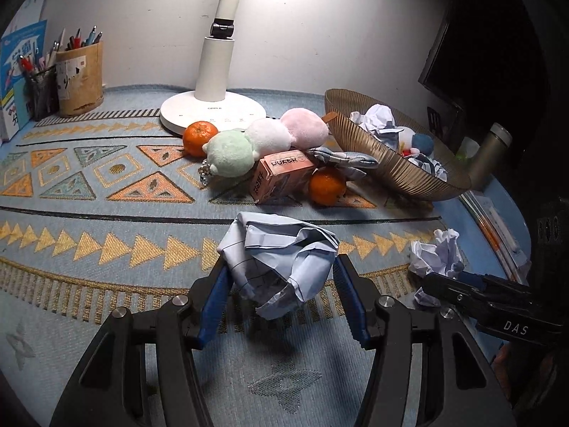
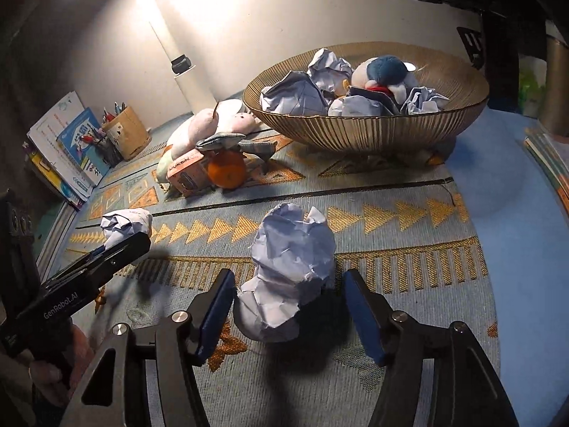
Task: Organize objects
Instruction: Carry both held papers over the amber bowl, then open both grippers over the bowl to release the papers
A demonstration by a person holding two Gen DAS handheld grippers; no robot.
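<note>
A crumpled paper ball [image 1: 281,259] lies on the patterned cloth between the fingers of my left gripper [image 1: 281,277]; the blue pads touch its sides, so the gripper looks shut on it. It also shows in the right wrist view [image 2: 124,226]. A second crumpled paper ball [image 2: 288,270] sits between the fingers of my right gripper [image 2: 288,306], which is open with gaps at both sides. That ball shows in the left wrist view [image 1: 437,254]. A ribbed gold bowl [image 2: 355,131] holds several paper balls and a plush toy.
A pile sits by the lamp base [image 1: 213,114]: two oranges [image 1: 327,185], a pastel plush [image 1: 263,138], a pink carton [image 1: 281,174]. Pen holders [image 1: 80,78] and books [image 1: 17,71] stand at the far left. A bottle [image 1: 490,153] stands right of the bowl.
</note>
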